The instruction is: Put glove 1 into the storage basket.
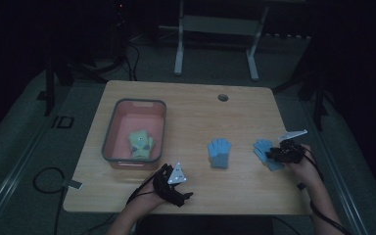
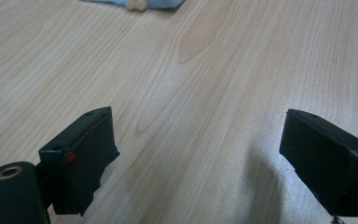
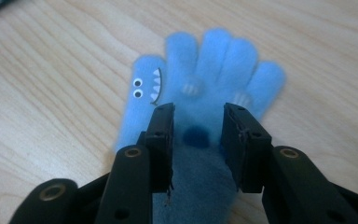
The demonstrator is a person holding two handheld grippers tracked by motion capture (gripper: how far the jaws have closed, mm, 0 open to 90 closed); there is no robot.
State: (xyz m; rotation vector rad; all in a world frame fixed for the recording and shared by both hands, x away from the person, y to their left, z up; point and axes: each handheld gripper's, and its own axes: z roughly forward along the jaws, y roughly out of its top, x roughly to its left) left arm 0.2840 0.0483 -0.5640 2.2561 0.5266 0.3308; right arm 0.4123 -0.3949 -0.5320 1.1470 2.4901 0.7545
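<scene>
Two light-blue gloves lie flat on the wooden table (image 1: 191, 110). One glove (image 1: 219, 152) is in the middle. The other glove (image 1: 261, 146) is at the right, and in the right gripper view this glove (image 3: 214, 60) shows eyes and teeth printed on its thumb. My right gripper (image 1: 270, 154) hovers low over its cuff. Seen from its own camera, the right gripper (image 3: 198, 121) has its jaws a little apart on either side of the palm, not pressing it. My left gripper (image 1: 176, 183) rests near the front edge, and in its own view the left gripper (image 2: 200, 140) stands wide open over bare wood.
A grey-rimmed pink bin (image 1: 111, 128) stands at the table's left with a yellow-green glove pair (image 1: 141, 143) inside. A round cable hole (image 1: 223, 97) is at the back. A blue glove's edge (image 2: 154, 2) shows far ahead of the left gripper.
</scene>
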